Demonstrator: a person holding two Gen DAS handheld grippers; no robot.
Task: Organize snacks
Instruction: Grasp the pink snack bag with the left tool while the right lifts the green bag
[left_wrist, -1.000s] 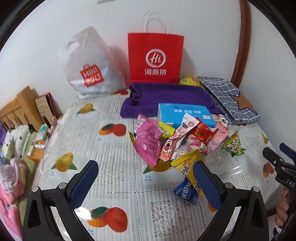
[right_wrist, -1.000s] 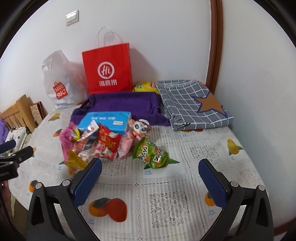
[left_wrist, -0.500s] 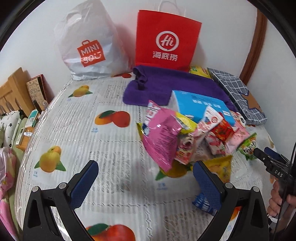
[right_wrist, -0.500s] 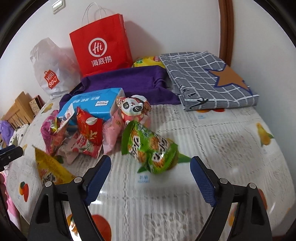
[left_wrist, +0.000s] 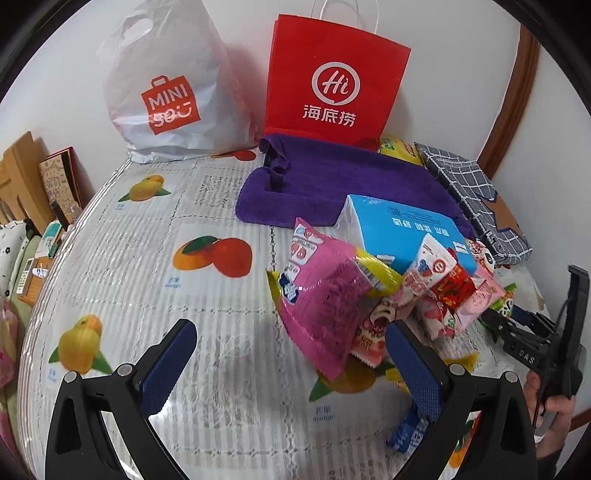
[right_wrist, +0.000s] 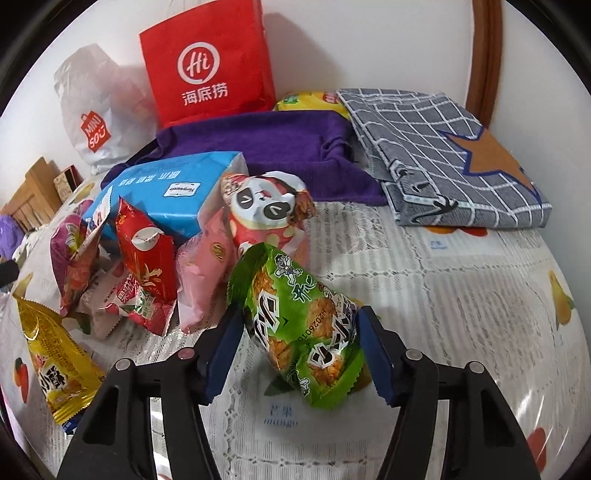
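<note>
A pile of snack bags lies on the fruit-print table cover. In the right wrist view a green snack bag stands between the pads of my right gripper. The jaws are closing and both fingertips touch the bag's sides. Behind it are a panda-print bag, a red bag, a pink bag and a yellow bag. My left gripper is open just above the table. Its right finger sits beside a big pink bag. Nothing is between its pads.
A blue tissue pack and a purple towel lie behind the pile. Against the wall stand a red paper bag and a white plastic bag. A grey checked cloth lies at right. A hand holds the right gripper.
Both grippers came forward and down toward the snack pile. The right jaws narrowed from wide open until they reached the green bag's sides. The left jaws stayed open.
</note>
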